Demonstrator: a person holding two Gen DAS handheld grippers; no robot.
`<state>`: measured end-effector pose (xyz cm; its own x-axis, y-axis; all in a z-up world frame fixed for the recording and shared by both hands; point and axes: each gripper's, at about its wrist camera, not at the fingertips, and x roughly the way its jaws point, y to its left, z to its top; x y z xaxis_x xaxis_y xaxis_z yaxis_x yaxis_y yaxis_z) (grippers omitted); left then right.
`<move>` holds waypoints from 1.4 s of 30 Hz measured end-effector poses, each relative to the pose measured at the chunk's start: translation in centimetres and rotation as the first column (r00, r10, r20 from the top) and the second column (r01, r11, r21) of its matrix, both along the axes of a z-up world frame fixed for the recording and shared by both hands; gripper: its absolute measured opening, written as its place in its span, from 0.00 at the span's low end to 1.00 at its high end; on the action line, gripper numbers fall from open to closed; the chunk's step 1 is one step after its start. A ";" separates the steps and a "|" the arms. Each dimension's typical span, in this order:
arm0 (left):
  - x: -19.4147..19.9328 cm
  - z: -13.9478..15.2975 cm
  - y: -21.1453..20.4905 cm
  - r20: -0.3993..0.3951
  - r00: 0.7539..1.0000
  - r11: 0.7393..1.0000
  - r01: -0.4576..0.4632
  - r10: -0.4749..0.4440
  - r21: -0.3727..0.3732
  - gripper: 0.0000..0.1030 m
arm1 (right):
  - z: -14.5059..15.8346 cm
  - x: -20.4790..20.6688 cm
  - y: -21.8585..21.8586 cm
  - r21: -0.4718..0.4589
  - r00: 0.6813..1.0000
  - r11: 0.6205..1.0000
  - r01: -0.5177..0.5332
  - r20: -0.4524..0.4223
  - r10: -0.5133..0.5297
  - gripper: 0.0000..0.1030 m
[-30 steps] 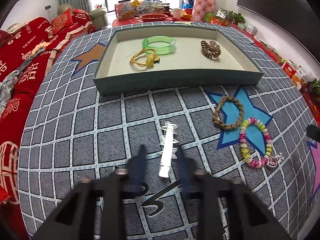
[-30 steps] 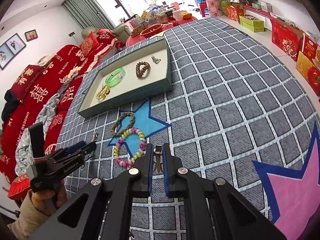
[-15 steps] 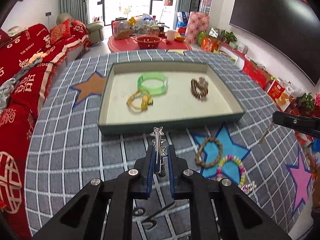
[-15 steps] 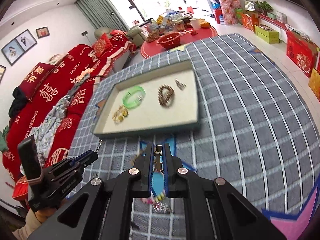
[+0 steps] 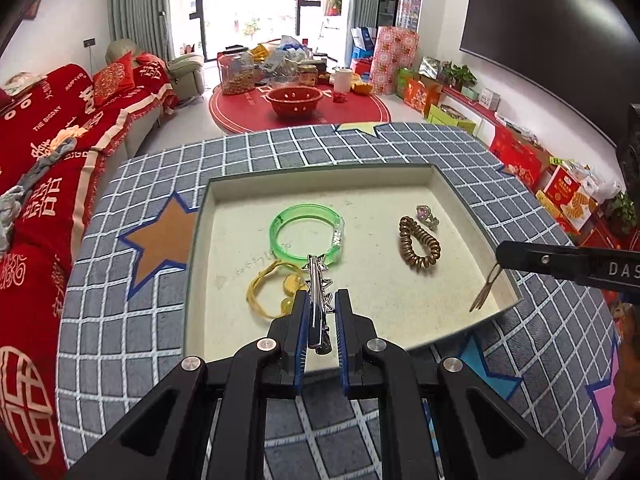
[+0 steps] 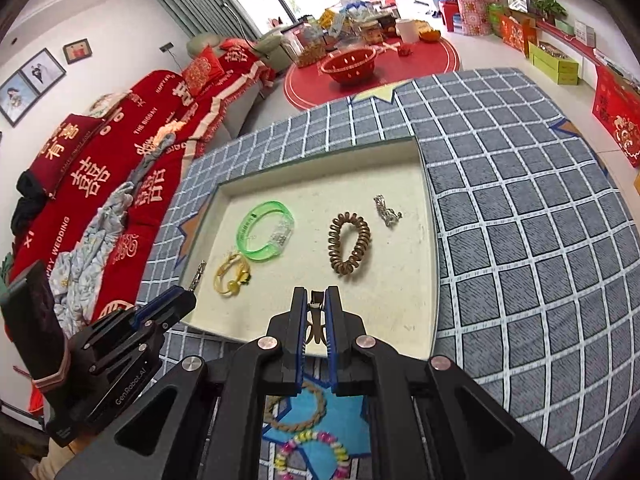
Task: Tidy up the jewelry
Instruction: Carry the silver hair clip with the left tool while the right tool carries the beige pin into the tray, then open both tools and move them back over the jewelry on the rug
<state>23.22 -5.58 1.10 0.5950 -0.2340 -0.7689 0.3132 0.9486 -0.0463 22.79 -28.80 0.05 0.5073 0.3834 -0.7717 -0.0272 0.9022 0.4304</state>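
My left gripper is shut on a silver spiky hair clip and holds it above the front part of the shallow tray. My right gripper is shut on a small bronze hair clip above the tray's front edge; in the left wrist view it hangs from the right gripper. In the tray lie a green bangle, a yellow hair tie, a brown coil hair tie and a small silver piece.
A braided brown bracelet and a colourful bead bracelet lie on the blue star of the checked cloth in front of the tray. A red sofa is at the left; a red round table stands beyond.
The left gripper shut on the silver clip, lifted it off the cloth and carried it forward over the tray. The right gripper moved forward to the tray with its bronze clip.
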 end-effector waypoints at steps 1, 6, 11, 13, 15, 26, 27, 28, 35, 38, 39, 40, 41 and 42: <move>0.4 -0.3 -0.4 -0.008 1.000 1.000 0.005 -0.005 0.005 0.25 | -0.6 0.5 -0.1 0.001 1.000 1.000 0.003 -0.020 -0.003 0.09; 2.2 -2.1 -2.1 -0.043 0.999 0.999 0.033 -0.031 0.041 0.25 | -3.1 2.7 -0.9 0.006 0.996 1.000 0.021 -0.089 -0.021 0.09; 3.5 -3.6 -3.1 -0.064 0.997 0.996 0.035 -0.030 0.079 0.25 | -4.3 4.7 -1.4 -0.047 0.994 0.998 0.034 -0.105 -0.039 0.09; 4.0 -3.9 -3.1 -0.070 0.997 0.996 0.026 -0.020 0.084 0.25 | -4.6 5.3 -1.6 -0.073 0.993 0.996 0.042 -0.105 -0.050 0.09; 4.3 -4.1 -3.2 -0.071 0.997 0.995 0.021 -0.014 0.093 0.25 | -4.9 5.9 -1.8 -0.081 0.992 0.996 0.047 -0.110 -0.055 0.09; 4.4 -5.1 -3.7 -0.071 0.997 0.989 0.014 -0.003 0.150 0.25 | -6.3 5.9 -1.0 -0.135 0.992 0.991 0.028 -0.122 -0.044 0.10; 4.3 -5.1 -3.7 -0.071 0.997 0.988 0.011 0.000 0.153 0.25 | -6.2 5.9 -1.0 -0.128 0.991 0.991 0.029 -0.123 -0.044 0.11; 4.3 -5.1 -3.8 -0.071 0.997 0.988 0.009 0.002 0.154 0.26 | -6.2 5.8 -1.0 -0.119 0.991 0.992 0.030 -0.123 -0.045 0.12; 3.9 -4.3 -3.8 -0.047 0.999 0.987 -0.002 0.010 0.159 0.26 | -4.8 5.3 -1.2 -0.078 0.995 0.996 0.043 -0.086 -0.049 0.49; 3.6 -3.8 -3.7 -0.032 0.999 0.988 -0.009 0.014 0.151 0.26 | -4.3 5.0 -1.2 -0.052 0.996 0.998 0.046 -0.080 -0.050 0.52; 3.4 -3.5 -3.7 -0.026 1.000 0.989 -0.013 0.017 0.148 0.26 | -4.1 4.8 -1.3 -0.042 0.996 0.998 0.050 -0.078 -0.053 0.54; 3.4 -3.3 -3.6 -0.023 1.000 0.989 -0.017 0.020 0.146 0.26 | -4.0 4.7 -1.4 -0.038 0.996 0.998 0.054 -0.074 -0.056 0.55; 3.2 -3.1 -3.4 -0.020 0.999 0.989 -0.022 0.025 0.143 0.26 | -3.8 4.6 -1.3 -0.038 0.996 0.998 0.058 -0.070 -0.060 0.56; 3.0 -3.0 -3.4 -0.017 0.999 0.990 -0.026 0.029 0.142 0.26 | -3.6 4.6 -1.3 -0.039 0.996 0.997 0.061 -0.066 -0.064 0.56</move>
<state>26.26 -8.97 -1.87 0.5845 -0.1059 -0.8045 0.2874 0.9542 0.0832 27.35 -30.08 -3.58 0.4759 0.3232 -0.8179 0.0575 0.9166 0.3957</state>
